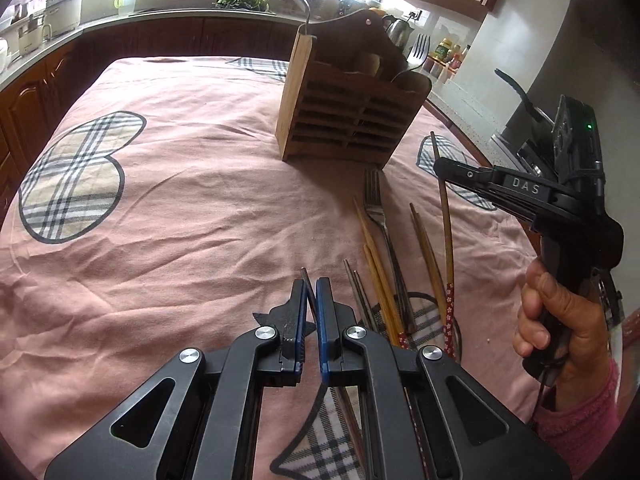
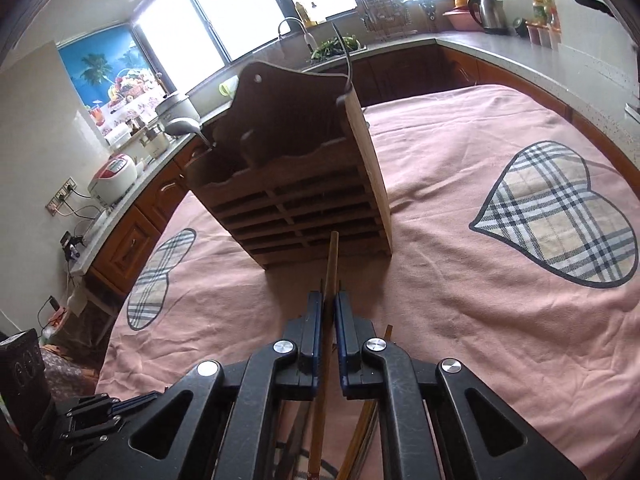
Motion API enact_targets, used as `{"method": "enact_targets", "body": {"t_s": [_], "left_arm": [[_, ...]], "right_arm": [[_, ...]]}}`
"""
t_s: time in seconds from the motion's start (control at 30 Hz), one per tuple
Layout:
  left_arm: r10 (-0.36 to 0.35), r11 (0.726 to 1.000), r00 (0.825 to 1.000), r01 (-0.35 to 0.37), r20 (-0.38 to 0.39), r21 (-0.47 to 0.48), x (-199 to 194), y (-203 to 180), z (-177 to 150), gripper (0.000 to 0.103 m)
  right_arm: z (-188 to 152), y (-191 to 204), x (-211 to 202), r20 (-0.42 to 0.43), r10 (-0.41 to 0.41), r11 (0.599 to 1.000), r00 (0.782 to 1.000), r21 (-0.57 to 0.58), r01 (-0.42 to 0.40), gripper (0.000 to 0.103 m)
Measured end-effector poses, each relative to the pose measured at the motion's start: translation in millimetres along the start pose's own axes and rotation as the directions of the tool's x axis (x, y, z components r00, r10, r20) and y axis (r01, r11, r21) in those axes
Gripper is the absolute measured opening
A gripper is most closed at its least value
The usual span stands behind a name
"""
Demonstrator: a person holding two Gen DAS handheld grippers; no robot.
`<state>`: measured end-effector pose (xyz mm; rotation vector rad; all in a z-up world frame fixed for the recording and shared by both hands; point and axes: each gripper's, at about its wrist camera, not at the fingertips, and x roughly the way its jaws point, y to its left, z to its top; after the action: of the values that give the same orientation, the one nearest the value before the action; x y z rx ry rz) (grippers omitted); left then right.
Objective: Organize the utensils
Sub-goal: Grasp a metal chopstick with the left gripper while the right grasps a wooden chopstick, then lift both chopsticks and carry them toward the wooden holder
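Observation:
My left gripper (image 1: 312, 294) is shut on a thin metal chopstick (image 1: 307, 280) just above the pink cloth. To its right, the right gripper (image 1: 440, 168) hangs higher, shut on a brown chopstick (image 1: 445, 220) with a red floral end, which slants down toward the cloth. In the right wrist view that brown chopstick (image 2: 332, 256) sticks forward from the shut right gripper (image 2: 329, 300) toward the foot of the slatted wooden utensil holder (image 2: 296, 200). The holder (image 1: 344, 116) stands upright at the middle back of the table. On the cloth lie a fork (image 1: 376, 208) and several chopsticks (image 1: 380, 276).
A fork (image 1: 418, 54) and a spoon (image 2: 182, 126) stand in the holder, and a hooked handle (image 1: 298, 2) rises at its side. A person's hand (image 1: 560, 320) grips the right tool. The pink cloth (image 1: 180, 200) with plaid hearts covers the table; kitchen counters surround it.

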<state>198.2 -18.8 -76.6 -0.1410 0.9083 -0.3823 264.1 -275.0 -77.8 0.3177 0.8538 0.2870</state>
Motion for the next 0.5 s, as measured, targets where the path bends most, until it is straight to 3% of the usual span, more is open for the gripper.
{"method": "enact_targets", "body": {"t_s": [0.5], "left_arm": [[-0.016, 1.000, 0.991, 0.015, 0.135, 0.010, -60.5, -12.6, 3.3, 0.003]], "right_arm": [[-11.6, 32.2, -84.7, 0.162, 0.094, 0.995, 0.982, -0.048, -0.088, 0.006]]}}
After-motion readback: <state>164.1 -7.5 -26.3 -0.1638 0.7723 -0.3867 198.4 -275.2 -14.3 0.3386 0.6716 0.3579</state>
